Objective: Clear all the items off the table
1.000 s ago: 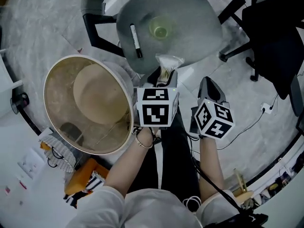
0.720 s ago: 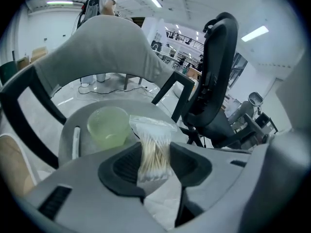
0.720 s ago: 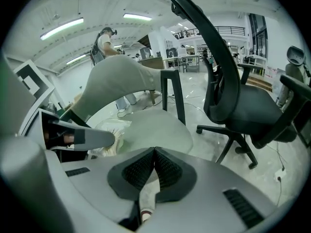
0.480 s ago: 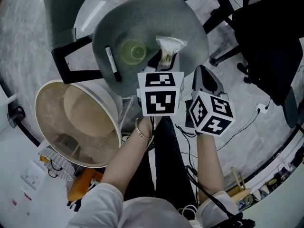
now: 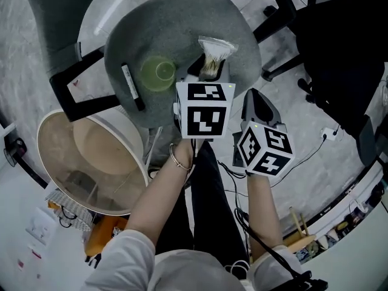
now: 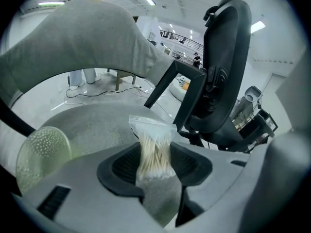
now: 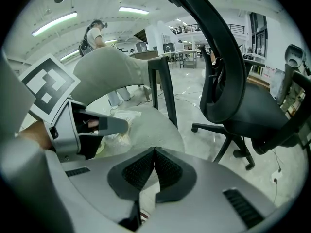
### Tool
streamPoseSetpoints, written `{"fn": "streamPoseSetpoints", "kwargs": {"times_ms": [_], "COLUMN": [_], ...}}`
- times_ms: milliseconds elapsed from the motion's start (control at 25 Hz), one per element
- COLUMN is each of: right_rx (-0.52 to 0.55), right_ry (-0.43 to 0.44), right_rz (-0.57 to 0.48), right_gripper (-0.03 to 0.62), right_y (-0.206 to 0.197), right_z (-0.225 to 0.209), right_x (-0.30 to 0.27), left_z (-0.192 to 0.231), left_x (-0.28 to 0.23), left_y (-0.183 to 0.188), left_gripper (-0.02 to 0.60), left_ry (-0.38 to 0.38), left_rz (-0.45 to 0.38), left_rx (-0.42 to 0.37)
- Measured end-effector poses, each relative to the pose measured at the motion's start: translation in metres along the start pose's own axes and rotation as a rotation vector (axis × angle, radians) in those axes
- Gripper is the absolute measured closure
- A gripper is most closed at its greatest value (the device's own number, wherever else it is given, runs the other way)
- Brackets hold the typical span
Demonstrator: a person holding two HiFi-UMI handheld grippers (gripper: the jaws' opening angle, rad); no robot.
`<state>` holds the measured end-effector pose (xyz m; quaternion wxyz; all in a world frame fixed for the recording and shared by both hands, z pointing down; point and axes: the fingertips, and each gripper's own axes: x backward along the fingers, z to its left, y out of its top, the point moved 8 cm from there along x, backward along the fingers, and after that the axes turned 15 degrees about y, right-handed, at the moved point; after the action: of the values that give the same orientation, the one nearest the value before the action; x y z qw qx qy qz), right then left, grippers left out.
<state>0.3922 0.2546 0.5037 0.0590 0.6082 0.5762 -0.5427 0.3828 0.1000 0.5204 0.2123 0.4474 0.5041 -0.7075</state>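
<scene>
Far to the left of the grey seat (image 5: 176, 23), down on the floor, stands a big round cream basket (image 5: 106, 144), and its edge nearly meets the seat's edge. On the left part of the seat lies a black pen (image 5: 131, 87), flat on its side. Just beside the pen, a bit more to the middle of the seat, stands a little green cup (image 5: 157, 73) with its open mouth up. Next comes my left tongs (image 6: 158, 166), reaching over the right part of the seat and pointing down at a slant. Its two jaws are pinched on a small clear bag of cotton sticks (image 6: 150, 144), with the bag's top poking up past the jaw tips. The bag is over the seat, on the right side, away from the cup. I cannot be sure if the bottom of the bag touches the seat or hangs just above it, because the tongs cover that spot. A little to the right, at the seat's right edge, is my right tongs (image 7: 153, 164). Its jaws are pressed together at the tips and there is nothing in them. It also points down at a slant. Further right of the seat, out on the shiny floor, stands a black office chair (image 5: 339, 47) on wheels.
</scene>
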Motion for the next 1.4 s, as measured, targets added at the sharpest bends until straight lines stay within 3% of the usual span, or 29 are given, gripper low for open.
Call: {"fn": "streamPoseSetpoints", "kwargs": {"times_ms": [120, 280, 680, 1120, 1280, 1400], "right_rx": [0.005, 0.013, 0.027, 0.042, 0.055, 0.072], "right_ry": [0.008, 0.008, 0.012, 0.022, 0.046, 0.066], "right_rz": [0.009, 0.017, 0.027, 0.001, -0.009, -0.003], "right_gripper": [0.571, 0.571, 0.571, 0.571, 0.571, 0.571], "right_y": [0.001, 0.002, 0.002, 0.009, 0.009, 0.004], "right_z": [0.004, 0.005, 0.013, 0.045, 0.071, 0.095], "right_x": [-0.002, -0.007, -0.008, 0.016, 0.035, 0.054], "left_z": [-0.004, -0.007, -0.004, 0.032, 0.065, 0.088], "left_x": [-0.003, -0.003, 0.017, 0.079, 0.113, 0.148], "left_y": [-0.003, -0.004, -0.014, -0.032, -0.039, -0.042], "left_gripper": [0.381, 0.339, 0.339, 0.341, 0.363, 0.443], "left_ry": [-0.021, 0.010, -0.020, 0.034, 0.091, 0.118], "left_rz": [-0.004, -0.044, -0.036, -0.043, -0.043, -0.064], "left_rx": [-0.005, -0.018, -0.010, 0.039, 0.070, 0.090]}}
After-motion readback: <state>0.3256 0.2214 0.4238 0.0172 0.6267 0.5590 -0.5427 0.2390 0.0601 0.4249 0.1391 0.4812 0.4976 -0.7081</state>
